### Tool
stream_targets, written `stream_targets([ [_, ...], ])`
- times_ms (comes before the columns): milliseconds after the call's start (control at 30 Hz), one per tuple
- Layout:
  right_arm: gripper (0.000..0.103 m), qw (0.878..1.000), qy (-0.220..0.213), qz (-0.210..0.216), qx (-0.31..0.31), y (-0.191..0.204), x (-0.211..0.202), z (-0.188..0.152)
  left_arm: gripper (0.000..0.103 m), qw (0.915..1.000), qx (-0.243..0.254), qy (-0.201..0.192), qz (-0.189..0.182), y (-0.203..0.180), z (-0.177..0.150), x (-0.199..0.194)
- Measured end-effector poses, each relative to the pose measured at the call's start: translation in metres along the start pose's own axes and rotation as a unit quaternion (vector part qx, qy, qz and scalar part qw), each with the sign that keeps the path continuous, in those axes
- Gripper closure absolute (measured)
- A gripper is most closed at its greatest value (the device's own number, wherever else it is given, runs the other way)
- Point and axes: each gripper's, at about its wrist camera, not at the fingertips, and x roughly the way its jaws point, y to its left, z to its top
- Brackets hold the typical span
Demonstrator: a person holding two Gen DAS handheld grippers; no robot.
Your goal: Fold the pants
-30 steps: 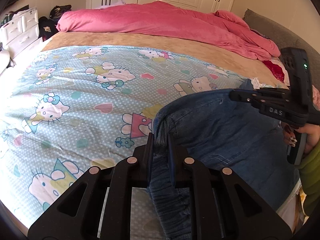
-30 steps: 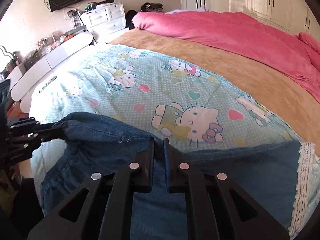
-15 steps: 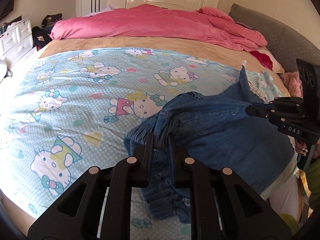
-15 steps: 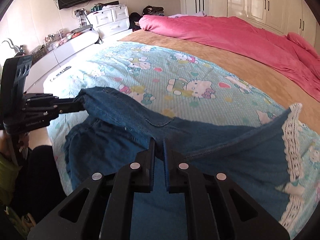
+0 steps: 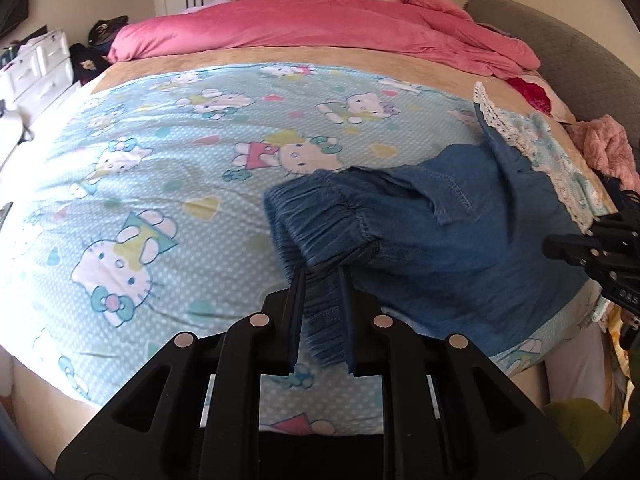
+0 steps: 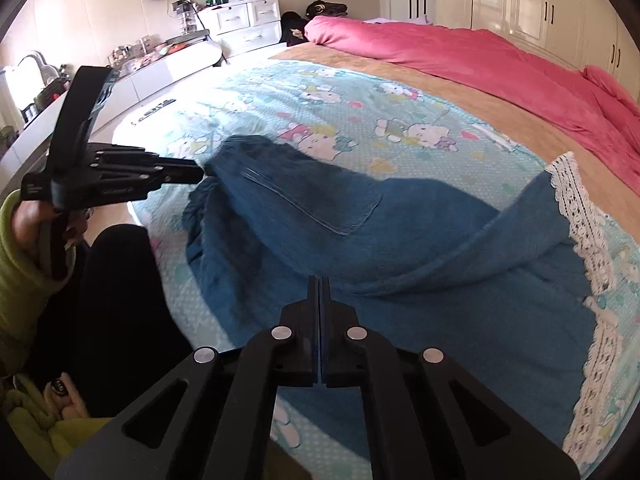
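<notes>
Blue denim pants (image 5: 460, 248) lie across the near edge of the bed, on a light-blue cartoon-cat sheet (image 5: 168, 168). My left gripper (image 5: 322, 276) is shut on the gathered elastic waistband (image 5: 320, 216) and holds that end lifted. In the right wrist view the pants (image 6: 360, 240) spread in front of me. My right gripper (image 6: 320, 284) is shut on a raised fold of the denim at their near edge. The left gripper (image 6: 192, 174) shows there at the left, pinching the waistband end.
A lace-edged corner of the sheet (image 6: 580, 216) is flipped over the pants' right side. A pink duvet (image 5: 320, 20) lies at the far side. White drawers (image 6: 240, 20) and a low shelf stand to the left. A grey headboard (image 5: 580, 52) is on the right.
Both grippers have pulled back toward the bed's near edge with the pants. The pants now lie lower and more spread out, and the lace sheet corner has flipped up over them.
</notes>
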Motion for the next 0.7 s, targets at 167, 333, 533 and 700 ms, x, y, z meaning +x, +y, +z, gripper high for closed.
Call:
stream_targets([
  [167, 0.103, 1.000, -0.004, -0.018, -0.016, 0.002, -0.001, -0.004, 0.093, 0.9998, -0.017, -0.003, -0.001, 0.009, -0.004, -0.006],
  [333, 0.067, 0.998, 0.024, -0.049, 0.021, -0.017, 0.015, -0.003, 0.093, 0.9996, -0.024, 0.000, -0.013, 0.009, -0.005, -0.004],
  [533, 0.061, 0.984, 0.003, -0.071, 0.164, -0.076, 0.020, 0.004, 0.072, 0.9986, -0.032, -0.011, -0.039, 0.006, 0.001, -0.007],
  [700, 0.060, 0.965, 0.024, -0.093, 0.243, -0.107, 0.042, 0.013, 0.054, 0.9962, -0.052, 0.001, -0.070, 0.005, 0.012, 0.007],
])
